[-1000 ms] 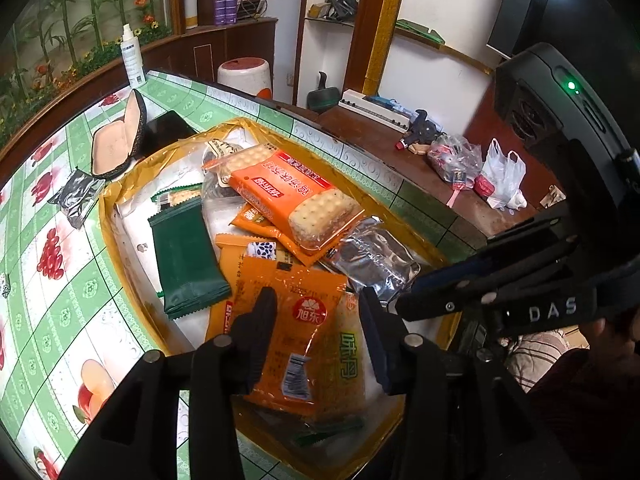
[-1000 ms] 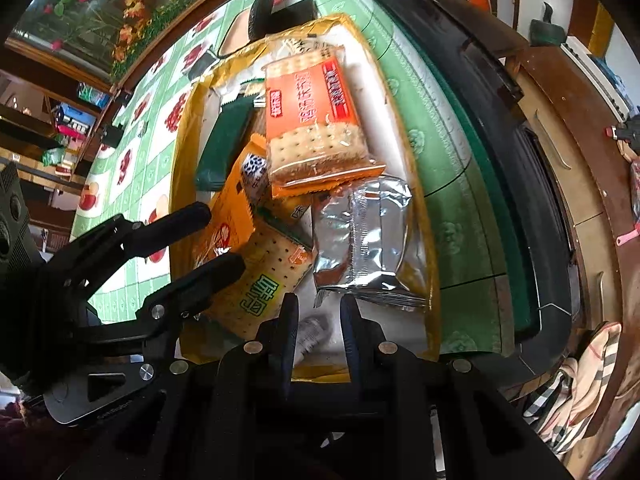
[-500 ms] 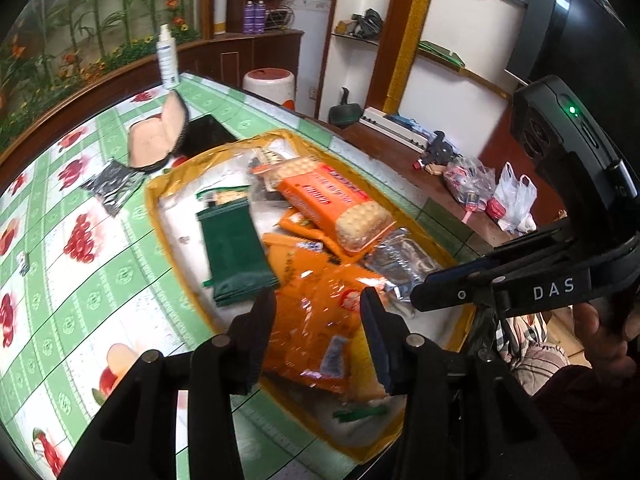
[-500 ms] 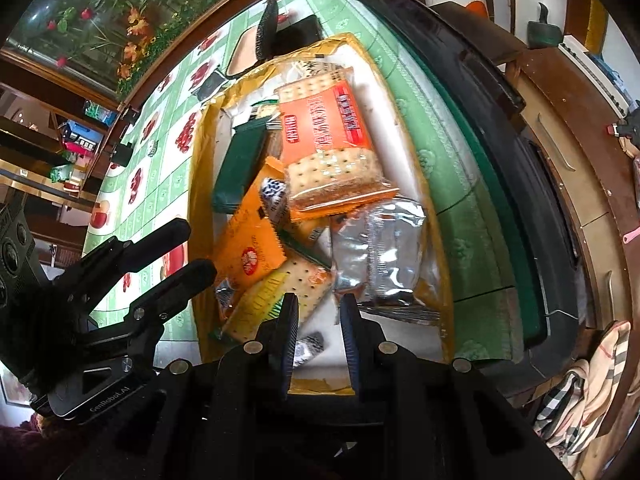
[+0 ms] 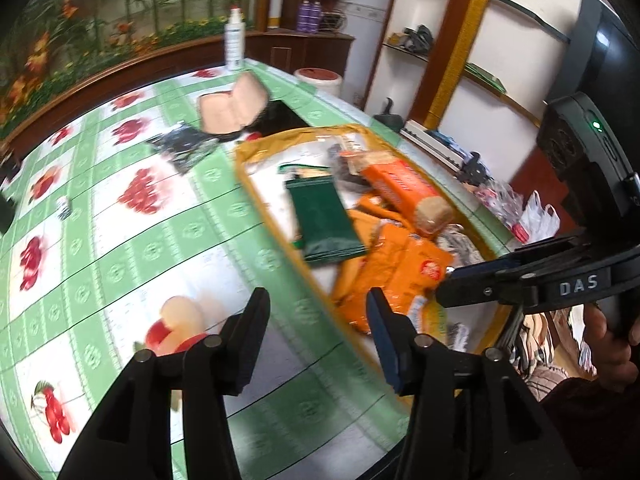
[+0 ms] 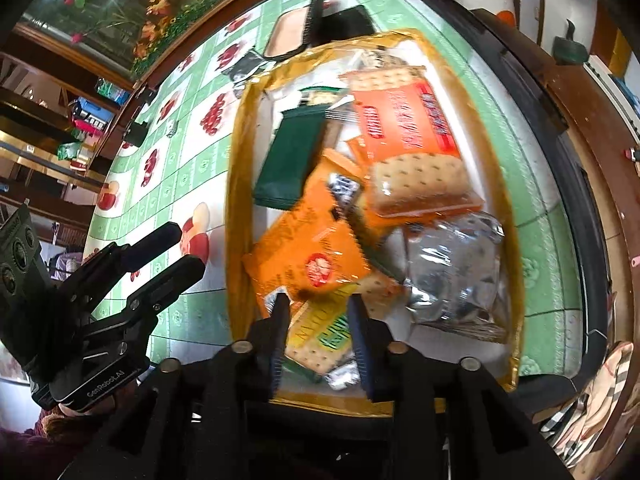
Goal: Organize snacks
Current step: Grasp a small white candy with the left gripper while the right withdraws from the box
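A gold-rimmed tray (image 6: 236,200) (image 5: 256,184) holds several snack packs: a dark green pack (image 6: 292,160) (image 5: 324,220), an orange cracker pack (image 6: 404,140) (image 5: 400,192), an orange pack with a red logo (image 6: 316,252) (image 5: 400,272), a silver pack (image 6: 456,272) and a yellow-green cracker pack (image 6: 324,336). My left gripper (image 5: 318,312) (image 6: 176,248) is open and empty, above the tablecloth just left of the tray. My right gripper (image 6: 318,312) is open and empty above the tray's near end, its fingers astride the yellow-green pack.
A green-and-white fruit-print tablecloth (image 5: 120,240) covers the table. Beyond the tray lie an open pink case (image 5: 234,106), a black object (image 5: 280,118), a dark foil pack (image 5: 184,146) and a white bottle (image 5: 234,40). The table edge (image 6: 560,184) runs right of the tray.
My left gripper has swung left and back, off the orange packs, to over the tablecloth. My right gripper has opened wider and pulled back a little. Both views are motion-blurred.
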`<state>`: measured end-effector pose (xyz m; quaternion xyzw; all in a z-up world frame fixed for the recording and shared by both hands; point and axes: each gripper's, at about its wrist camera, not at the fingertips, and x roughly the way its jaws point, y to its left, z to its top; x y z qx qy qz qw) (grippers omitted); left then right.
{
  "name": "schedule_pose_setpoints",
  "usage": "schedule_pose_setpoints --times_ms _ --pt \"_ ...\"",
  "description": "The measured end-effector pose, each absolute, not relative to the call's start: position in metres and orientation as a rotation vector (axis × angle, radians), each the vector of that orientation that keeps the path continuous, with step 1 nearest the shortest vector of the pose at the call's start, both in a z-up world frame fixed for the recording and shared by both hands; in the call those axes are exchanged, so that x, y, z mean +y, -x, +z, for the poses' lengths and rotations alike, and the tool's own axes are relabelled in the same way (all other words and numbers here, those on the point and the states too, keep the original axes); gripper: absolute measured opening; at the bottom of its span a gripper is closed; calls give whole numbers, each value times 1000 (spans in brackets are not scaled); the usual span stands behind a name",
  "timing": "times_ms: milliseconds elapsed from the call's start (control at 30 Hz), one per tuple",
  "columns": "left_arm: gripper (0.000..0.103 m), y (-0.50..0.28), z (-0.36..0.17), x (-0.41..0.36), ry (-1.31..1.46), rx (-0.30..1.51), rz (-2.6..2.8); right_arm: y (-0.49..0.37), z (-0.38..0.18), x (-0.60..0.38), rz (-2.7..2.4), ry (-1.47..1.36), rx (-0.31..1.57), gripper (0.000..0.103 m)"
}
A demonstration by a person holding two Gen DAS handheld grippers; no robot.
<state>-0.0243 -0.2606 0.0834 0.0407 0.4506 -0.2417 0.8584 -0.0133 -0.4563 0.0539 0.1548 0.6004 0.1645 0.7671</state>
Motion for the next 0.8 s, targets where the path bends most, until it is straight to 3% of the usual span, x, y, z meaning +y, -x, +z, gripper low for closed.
schedule_pose_setpoints --times_ms 133,400,800 --pt "55 19 84 -233 -56 949 -441 10 60 -442 375 -310 1290 36" --pt "55 -19 89 -142 67 981 -247 7 68 -423 373 -269 1283 36" --pt "55 -157 65 -23 300 1065 -33 13 69 -422 292 -273 1285 36"
